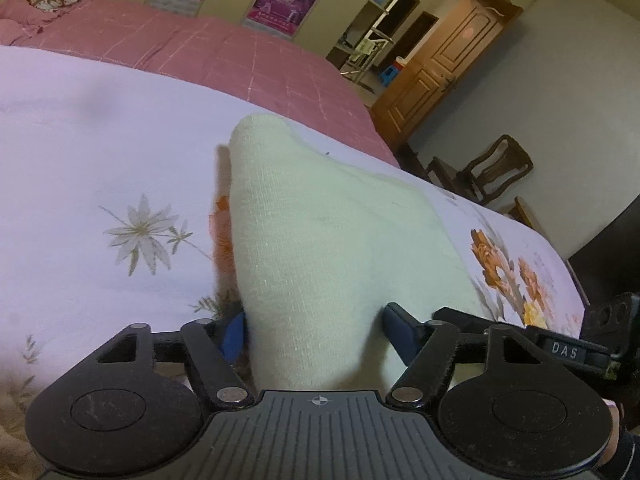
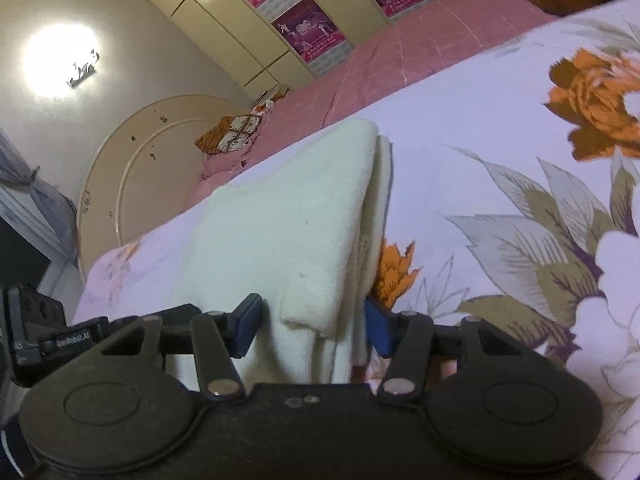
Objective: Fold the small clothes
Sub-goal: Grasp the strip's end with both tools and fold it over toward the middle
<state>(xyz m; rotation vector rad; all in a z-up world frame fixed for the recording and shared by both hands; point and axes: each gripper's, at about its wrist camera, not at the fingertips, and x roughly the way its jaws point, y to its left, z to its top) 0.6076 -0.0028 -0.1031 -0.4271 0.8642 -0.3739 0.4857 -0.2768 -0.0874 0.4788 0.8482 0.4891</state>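
left claw point(image 1: 314, 330) straddles cream garment point(image 1: 320, 232) | floral sheet point(image 1: 100, 152)

You are wielding two matching black grippers. The left gripper point(image 1: 314, 330) is showing a ribbed grey plate with a small crosshair mark, round black discs, silver pivot screws and blue fingers point(image 1: 400, 330). The right gripper point(image 2: 314, 326) is wearing the same black linkages and blue pads. A dark sleeve point(image 1: 624, 454) is peeking in near right.

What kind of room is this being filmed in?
Most likely a home bedroom: a bed with a floral sheet and pink quilt, a round headboard, and wardrobe doors behind.
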